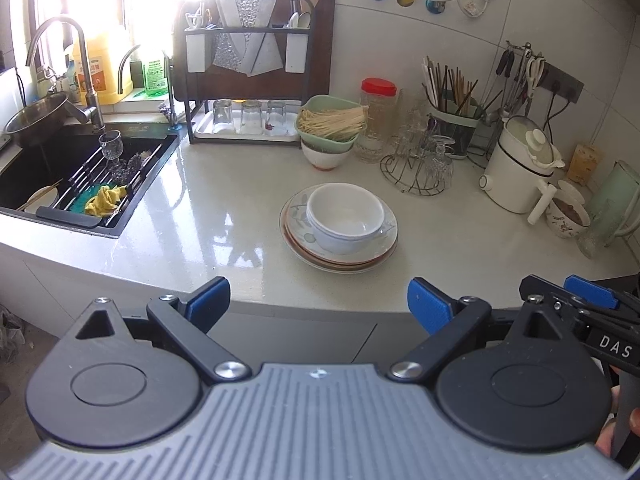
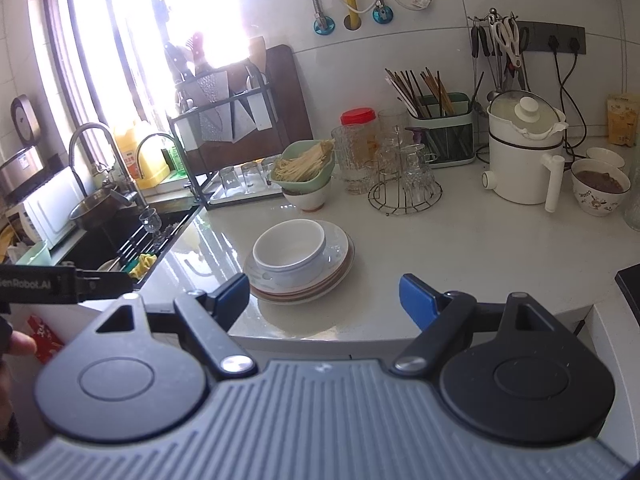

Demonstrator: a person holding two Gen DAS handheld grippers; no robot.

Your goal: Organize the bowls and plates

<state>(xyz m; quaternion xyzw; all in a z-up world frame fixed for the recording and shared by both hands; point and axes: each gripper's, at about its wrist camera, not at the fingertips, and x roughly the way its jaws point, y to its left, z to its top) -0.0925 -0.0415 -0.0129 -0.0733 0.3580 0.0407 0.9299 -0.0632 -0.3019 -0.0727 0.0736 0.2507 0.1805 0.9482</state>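
Observation:
A stack of plates lies on the pale counter with stacked white bowls on top. The same plates and bowls show in the right wrist view. My left gripper is open and empty, held off the counter's front edge, short of the stack. My right gripper is open and empty, also in front of the counter edge, just right of the stack. The right gripper's tip shows at the left view's right edge.
A green dish of noodles on a white bowl, a glass jar, a wire rack of glasses, a chopstick holder and a white pot stand behind. The sink lies left. A patterned bowl sits far right.

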